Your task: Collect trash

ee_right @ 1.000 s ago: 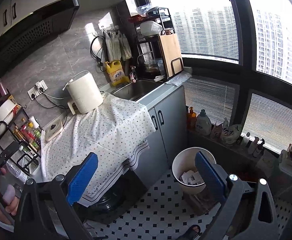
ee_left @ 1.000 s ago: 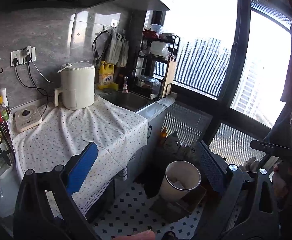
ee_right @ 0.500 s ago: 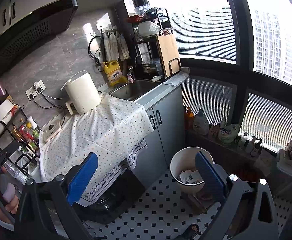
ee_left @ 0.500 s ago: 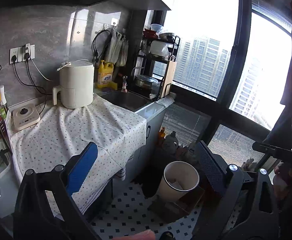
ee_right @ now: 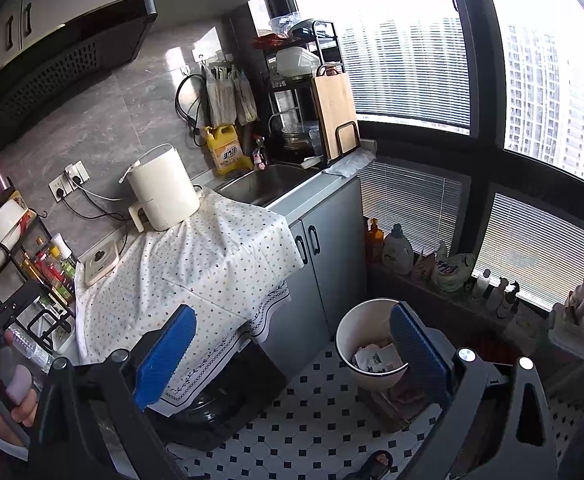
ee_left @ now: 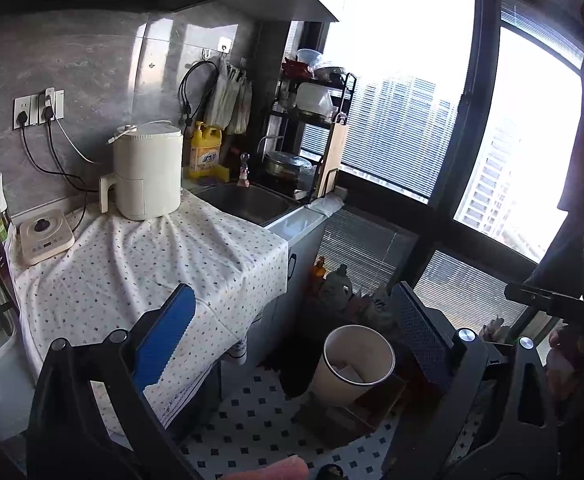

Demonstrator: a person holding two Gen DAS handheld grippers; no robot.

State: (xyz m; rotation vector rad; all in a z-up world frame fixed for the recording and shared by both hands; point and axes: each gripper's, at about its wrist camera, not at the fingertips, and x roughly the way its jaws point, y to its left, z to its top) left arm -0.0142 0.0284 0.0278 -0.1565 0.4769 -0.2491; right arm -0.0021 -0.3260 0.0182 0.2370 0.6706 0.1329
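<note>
A white trash bin point(ee_left: 354, 360) stands on the tiled floor by the counter; in the right wrist view the trash bin point(ee_right: 366, 320) holds crumpled paper scraps point(ee_right: 376, 357). My left gripper point(ee_left: 292, 332) hangs open high above the floor, nothing between its blue pads. My right gripper point(ee_right: 292, 340) is open too and empty, its right pad overlapping the bin's rim in the image. Both sit well above the bin.
A dotted cloth point(ee_right: 195, 272) covers the counter, with a white appliance point(ee_right: 163, 188), a sink point(ee_right: 267, 184) and a dish rack point(ee_right: 312, 100) behind. Grey cabinet doors point(ee_right: 324, 256) face the bin. Bottles point(ee_right: 398, 250) line the window ledge. A black pot point(ee_right: 227, 396) sits under the cloth.
Both views shifted slightly; the bin sits a little lower and further left in each frame. Both grippers stay open and empty.
</note>
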